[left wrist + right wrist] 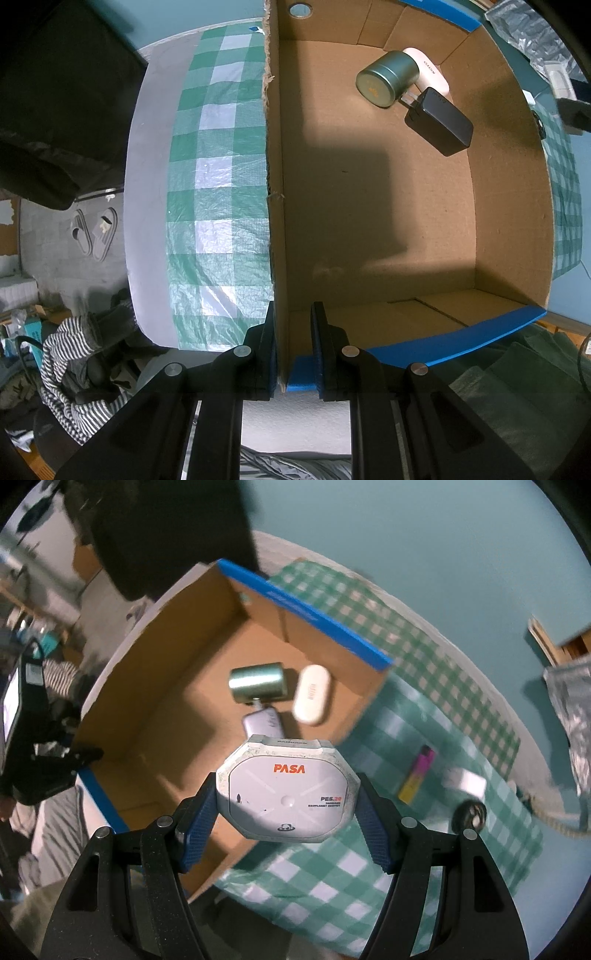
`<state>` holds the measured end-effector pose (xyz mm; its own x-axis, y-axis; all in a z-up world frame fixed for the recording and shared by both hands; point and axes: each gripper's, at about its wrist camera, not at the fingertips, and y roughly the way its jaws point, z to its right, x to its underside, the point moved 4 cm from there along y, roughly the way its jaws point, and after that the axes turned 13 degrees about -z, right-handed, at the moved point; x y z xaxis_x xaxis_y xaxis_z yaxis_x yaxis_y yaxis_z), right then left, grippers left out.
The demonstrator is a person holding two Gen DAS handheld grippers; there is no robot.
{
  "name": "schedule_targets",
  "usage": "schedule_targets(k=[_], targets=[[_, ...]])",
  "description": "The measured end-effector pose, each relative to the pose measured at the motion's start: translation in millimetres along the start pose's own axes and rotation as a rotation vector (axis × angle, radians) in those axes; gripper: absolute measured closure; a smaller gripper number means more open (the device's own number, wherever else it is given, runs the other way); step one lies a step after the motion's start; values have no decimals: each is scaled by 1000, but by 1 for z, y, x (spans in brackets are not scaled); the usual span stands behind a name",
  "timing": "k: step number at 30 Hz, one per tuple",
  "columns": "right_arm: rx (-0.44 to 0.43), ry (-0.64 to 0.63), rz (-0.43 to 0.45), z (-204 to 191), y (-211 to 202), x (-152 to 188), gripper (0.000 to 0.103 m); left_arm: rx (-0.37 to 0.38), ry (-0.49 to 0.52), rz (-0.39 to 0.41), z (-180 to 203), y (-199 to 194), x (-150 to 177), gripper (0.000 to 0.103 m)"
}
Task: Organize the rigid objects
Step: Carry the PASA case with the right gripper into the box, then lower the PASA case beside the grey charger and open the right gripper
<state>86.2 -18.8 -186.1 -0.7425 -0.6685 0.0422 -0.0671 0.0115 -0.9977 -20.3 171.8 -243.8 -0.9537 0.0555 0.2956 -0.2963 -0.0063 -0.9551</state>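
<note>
The left tool (293, 345) is clamped on the near wall of the cardboard box (275, 221). The right tool (288, 808) grips a grey PASA case (288, 794) above the box's rim. At 1 o'clock inside lie a green tin (388, 77), black charger (439, 122) and white case (430, 68); the remaining floor is bare.

Left gripper (293, 343) is showing matte black linkage arms, round silver pivot pins and flat blue-faced finger pads (272, 354). Right gripper (284, 812) is showing the same black frame, silver pins and blue textured pads (373, 830).
</note>
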Motion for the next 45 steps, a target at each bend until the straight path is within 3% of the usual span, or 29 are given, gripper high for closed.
schedule_targets(k=[20,32,45], targets=[[139,-256,-151,-46,74,-12,32,2,-1,3,-2,2,1,88],[166,-260,-188,-43,91,-11,32,3,-1,3,-2,2,1,88],[129,-214,-152,-33,66,-13,31,3,1,2,-1,2,1,88]])
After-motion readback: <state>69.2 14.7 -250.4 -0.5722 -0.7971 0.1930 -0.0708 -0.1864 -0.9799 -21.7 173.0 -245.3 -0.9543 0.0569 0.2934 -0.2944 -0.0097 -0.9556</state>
